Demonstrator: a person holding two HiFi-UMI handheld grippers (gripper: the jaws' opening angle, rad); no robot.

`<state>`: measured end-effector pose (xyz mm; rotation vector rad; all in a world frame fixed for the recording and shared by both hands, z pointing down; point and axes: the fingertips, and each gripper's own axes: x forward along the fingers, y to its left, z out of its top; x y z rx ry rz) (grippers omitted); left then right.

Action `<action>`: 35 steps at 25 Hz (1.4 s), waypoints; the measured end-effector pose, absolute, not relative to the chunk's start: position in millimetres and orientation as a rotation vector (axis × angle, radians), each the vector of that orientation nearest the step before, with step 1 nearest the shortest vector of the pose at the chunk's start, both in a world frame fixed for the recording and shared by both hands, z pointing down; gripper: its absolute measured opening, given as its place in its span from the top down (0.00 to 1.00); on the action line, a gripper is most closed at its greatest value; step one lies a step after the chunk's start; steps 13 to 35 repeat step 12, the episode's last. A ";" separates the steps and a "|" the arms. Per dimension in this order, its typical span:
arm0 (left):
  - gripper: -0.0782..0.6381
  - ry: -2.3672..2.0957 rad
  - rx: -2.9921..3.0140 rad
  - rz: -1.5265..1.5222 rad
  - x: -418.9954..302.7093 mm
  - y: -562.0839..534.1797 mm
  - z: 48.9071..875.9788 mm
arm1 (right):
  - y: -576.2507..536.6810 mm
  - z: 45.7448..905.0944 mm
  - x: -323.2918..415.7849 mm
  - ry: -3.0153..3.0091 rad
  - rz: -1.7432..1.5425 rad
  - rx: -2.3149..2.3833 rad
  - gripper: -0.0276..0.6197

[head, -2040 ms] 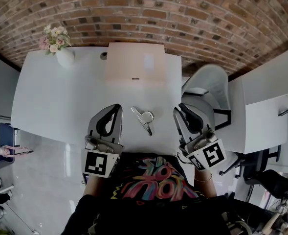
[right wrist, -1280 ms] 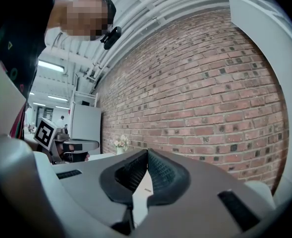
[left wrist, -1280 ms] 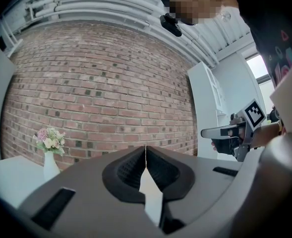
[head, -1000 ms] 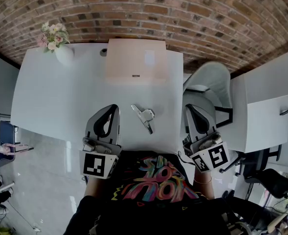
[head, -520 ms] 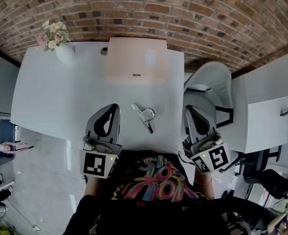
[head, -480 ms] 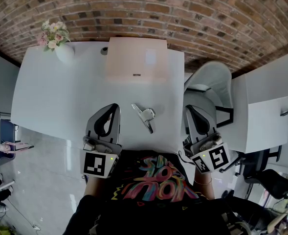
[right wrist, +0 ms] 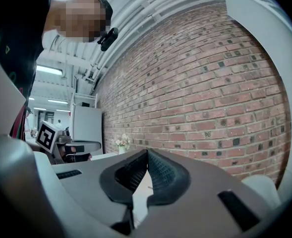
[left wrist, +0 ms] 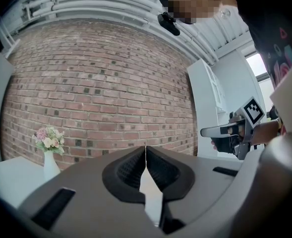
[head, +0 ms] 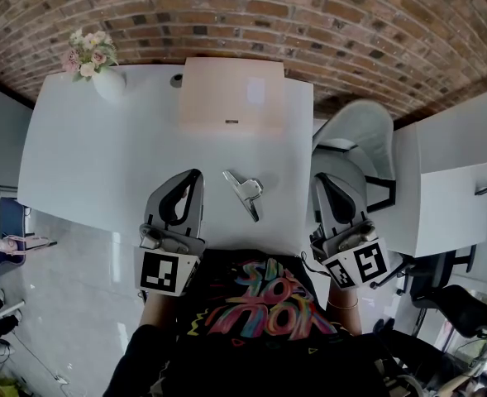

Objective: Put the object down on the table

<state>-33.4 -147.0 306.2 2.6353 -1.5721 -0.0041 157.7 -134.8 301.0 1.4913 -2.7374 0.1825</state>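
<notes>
Seen from above: one white tabletop (head: 102, 164) against a brick wall, two hand-held grippers, one silver metal clip (head: 245, 193), one vase of flowers (head: 101, 66), one pale pink flat box (head: 231, 96), and one white chair (head: 360, 143).

The clip lies flat on the tabletop near its front edge, between the two grippers and touching neither.

The left gripper (head: 195, 176) has its jaws pressed together with nothing between them. The right gripper (head: 318, 180) also has its jaws closed and empty.

Both grippers are held level, pointing toward the wall. The left one is over the tabletop's near edge and the right one is just off its right edge, by the chair.
</notes>
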 end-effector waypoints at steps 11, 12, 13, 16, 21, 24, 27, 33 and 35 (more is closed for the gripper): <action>0.86 -1.537 2.681 0.012 -29.8 -152.5 306.9 | -140.7 304.1 160.0 -2.732 0.174 1.483 0.93; 0.86 -1.529 2.686 0.013 -28.8 -153.4 307.2 | -141.4 304.1 160.1 -2.732 0.170 1.485 0.93; 0.86 -1.529 2.686 0.013 -28.8 -153.4 307.2 | -141.4 304.1 160.1 -2.732 0.170 1.485 0.93; 0.86 -1.529 2.686 0.013 -28.8 -153.4 307.2 | -141.4 304.1 160.1 -2.732 0.170 1.485 0.93; 0.86 -1.529 2.686 0.013 -28.8 -153.4 307.2 | -141.4 304.1 160.1 -2.732 0.170 1.485 0.93; 0.86 -1.529 2.686 0.013 -28.8 -153.4 307.2 | -141.4 304.1 160.1 -2.732 0.170 1.485 0.93; 0.86 -1.529 2.686 0.013 -28.8 -153.4 307.2 | -141.4 304.1 160.1 -2.732 0.170 1.485 0.93; 0.86 -1.529 2.686 0.013 -28.8 -153.4 307.2 | -141.4 304.1 160.1 -2.732 0.170 1.485 0.93; 0.86 -1.529 2.686 0.013 -28.8 -153.4 307.2 | -141.4 304.1 160.1 -2.732 0.170 1.485 0.93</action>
